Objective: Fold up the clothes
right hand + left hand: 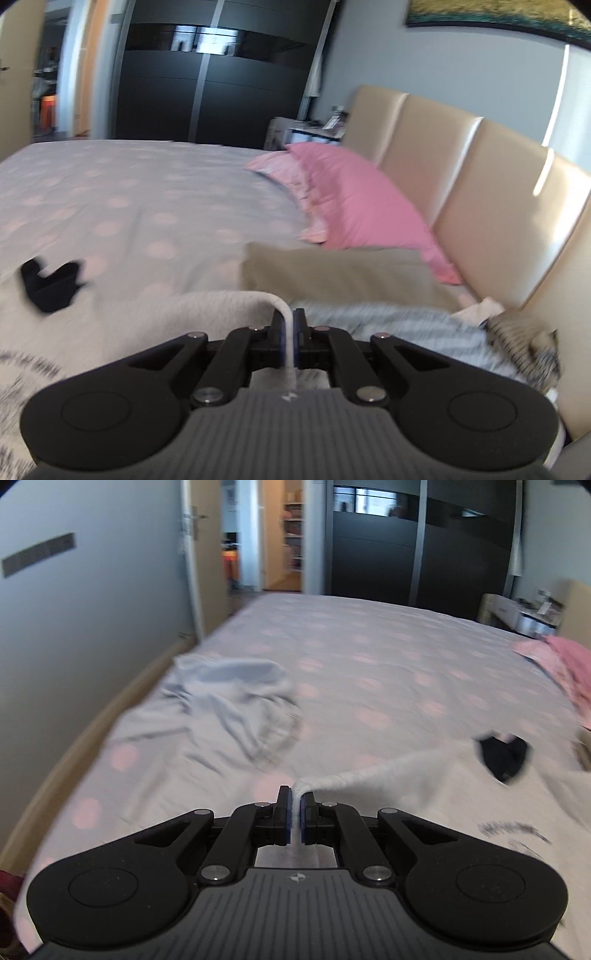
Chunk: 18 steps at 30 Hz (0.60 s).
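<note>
A white garment with dark print lies on the near part of the bed, also in the right wrist view. My left gripper is shut on its left edge, with the cloth pinched between the blue pads. My right gripper is shut on its right edge, a ribbed hem running up between the fingers. The hem stretches between the two grippers. Each gripper shows in the other's view as a dark blurred shape. A crumpled light blue garment lies farther left on the bed.
The bed has a grey cover with pink dots. A pink pillow and a beige pillow lie by the padded headboard. A striped cloth lies at the right. A dark wardrobe and an open door stand beyond the bed.
</note>
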Each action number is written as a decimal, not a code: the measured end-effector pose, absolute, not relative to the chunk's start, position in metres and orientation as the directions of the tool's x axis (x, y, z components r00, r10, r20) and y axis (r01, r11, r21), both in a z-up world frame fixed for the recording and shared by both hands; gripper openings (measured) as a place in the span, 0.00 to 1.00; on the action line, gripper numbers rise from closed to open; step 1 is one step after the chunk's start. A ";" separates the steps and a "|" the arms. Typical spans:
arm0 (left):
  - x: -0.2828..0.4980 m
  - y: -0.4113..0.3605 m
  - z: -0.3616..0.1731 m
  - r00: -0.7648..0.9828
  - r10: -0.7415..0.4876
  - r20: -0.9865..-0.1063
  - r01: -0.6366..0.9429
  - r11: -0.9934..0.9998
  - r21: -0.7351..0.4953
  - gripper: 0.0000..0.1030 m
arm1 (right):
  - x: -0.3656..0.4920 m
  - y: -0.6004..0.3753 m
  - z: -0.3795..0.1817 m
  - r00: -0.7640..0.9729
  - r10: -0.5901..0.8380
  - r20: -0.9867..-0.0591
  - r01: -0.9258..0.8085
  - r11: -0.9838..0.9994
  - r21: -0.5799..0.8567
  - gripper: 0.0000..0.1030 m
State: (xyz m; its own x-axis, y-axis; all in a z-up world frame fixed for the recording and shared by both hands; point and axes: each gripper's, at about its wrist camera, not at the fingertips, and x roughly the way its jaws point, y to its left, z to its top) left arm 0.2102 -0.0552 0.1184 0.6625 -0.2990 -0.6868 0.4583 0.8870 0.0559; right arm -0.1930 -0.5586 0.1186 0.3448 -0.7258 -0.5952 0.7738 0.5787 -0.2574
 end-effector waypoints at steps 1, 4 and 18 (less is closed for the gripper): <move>0.223 -0.056 0.116 0.669 -0.275 -0.690 0.443 0.894 0.073 0.03 | -0.186 -0.571 0.118 0.322 -0.736 -0.595 0.783 0.560 -0.269 0.04; 0.257 -0.063 0.104 0.682 -0.206 -0.701 0.398 0.909 0.120 0.03 | -0.166 -0.606 0.117 0.254 -0.764 -0.593 0.809 0.504 -0.303 0.04; 0.310 -0.079 0.009 0.634 -0.025 -0.773 0.381 0.880 0.285 0.08 | -0.128 -0.667 0.078 0.189 -0.776 -0.601 0.764 0.501 -0.406 0.07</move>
State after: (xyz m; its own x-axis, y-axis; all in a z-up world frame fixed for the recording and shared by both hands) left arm 0.3100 -0.0794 0.0090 0.6341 -0.0247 -0.7729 0.3811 0.8797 0.2845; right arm -0.1283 -0.6672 0.0776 0.1889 -0.7763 -0.6014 0.7642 0.5008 -0.4064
